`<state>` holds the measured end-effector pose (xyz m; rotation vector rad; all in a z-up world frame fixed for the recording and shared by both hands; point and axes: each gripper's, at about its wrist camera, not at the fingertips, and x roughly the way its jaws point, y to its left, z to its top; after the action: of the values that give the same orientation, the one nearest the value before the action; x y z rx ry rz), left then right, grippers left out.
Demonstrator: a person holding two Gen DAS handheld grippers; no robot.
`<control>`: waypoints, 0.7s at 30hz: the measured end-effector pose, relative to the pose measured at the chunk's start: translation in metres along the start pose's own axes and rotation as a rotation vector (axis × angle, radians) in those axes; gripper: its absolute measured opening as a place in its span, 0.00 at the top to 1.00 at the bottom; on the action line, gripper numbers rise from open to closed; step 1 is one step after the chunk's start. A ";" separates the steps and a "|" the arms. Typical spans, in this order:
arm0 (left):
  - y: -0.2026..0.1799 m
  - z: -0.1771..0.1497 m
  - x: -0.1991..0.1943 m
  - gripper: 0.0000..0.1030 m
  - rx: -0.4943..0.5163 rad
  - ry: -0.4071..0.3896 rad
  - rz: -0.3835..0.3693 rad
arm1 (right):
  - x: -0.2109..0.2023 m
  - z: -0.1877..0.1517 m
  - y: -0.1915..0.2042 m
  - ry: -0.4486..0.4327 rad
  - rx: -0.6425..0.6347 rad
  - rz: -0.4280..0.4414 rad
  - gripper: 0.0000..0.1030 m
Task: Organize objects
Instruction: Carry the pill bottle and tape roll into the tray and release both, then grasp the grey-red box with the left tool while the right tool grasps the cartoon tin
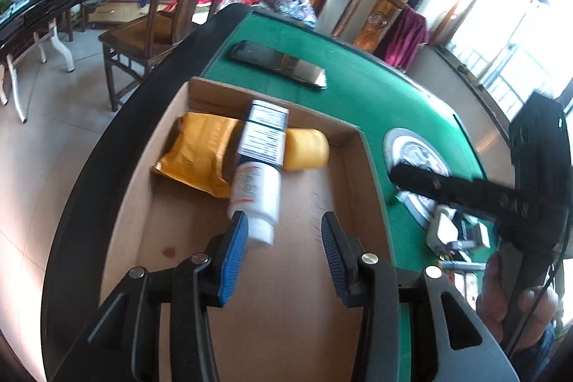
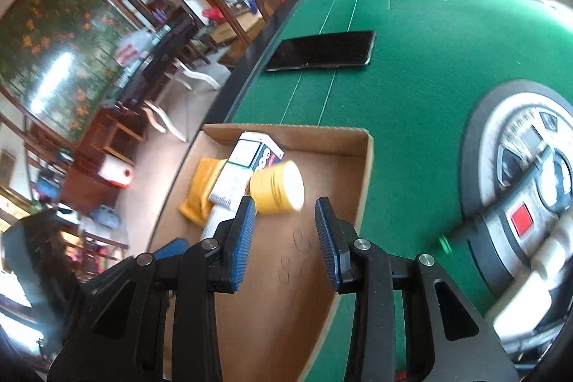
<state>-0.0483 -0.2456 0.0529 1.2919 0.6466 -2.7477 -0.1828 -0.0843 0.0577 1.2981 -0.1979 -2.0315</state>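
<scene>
A shallow cardboard tray [image 1: 343, 145] [image 2: 351, 135] sits on the green felt table. In it lie a white tube [image 1: 256, 188], a blue-and-white box [image 1: 266, 135] [image 2: 250, 154], a yellow pouch [image 1: 200, 153] [image 2: 202, 188] and a yellow round jar [image 1: 306, 149] [image 2: 277, 187]. My left gripper [image 1: 283, 231] is open over the tray, the tube's cap just beside its left finger. My right gripper [image 2: 284, 219] is open and empty over the tray, just short of the yellow jar. The right gripper also shows from the side in the left wrist view [image 1: 483, 196].
A black phone [image 1: 279, 63] [image 2: 322, 51] lies on the felt beyond the tray. The table's round centre console [image 2: 526, 167] [image 1: 415, 153] is to the right, with small items [image 1: 454, 231] near it. A wooden chair [image 1: 168, 6] stands past the table's black rim.
</scene>
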 end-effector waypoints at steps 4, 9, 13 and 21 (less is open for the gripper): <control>-0.031 -0.013 -0.010 0.51 0.071 -0.006 -0.032 | -0.041 -0.032 -0.028 -0.018 0.012 0.060 0.66; -0.080 -0.035 -0.004 0.49 0.145 0.040 -0.107 | -0.094 -0.080 -0.076 -0.085 0.049 0.083 0.65; -0.114 -0.052 0.014 0.49 0.129 0.113 -0.158 | -0.118 -0.111 -0.102 -0.140 0.065 0.056 0.49; -0.148 -0.086 0.044 0.48 -0.078 0.202 -0.129 | -0.147 -0.125 -0.160 -0.221 0.218 0.172 0.49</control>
<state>-0.0454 -0.0711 0.0238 1.5763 0.8715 -2.6791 -0.1183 0.1560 0.0290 1.1377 -0.6271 -2.0437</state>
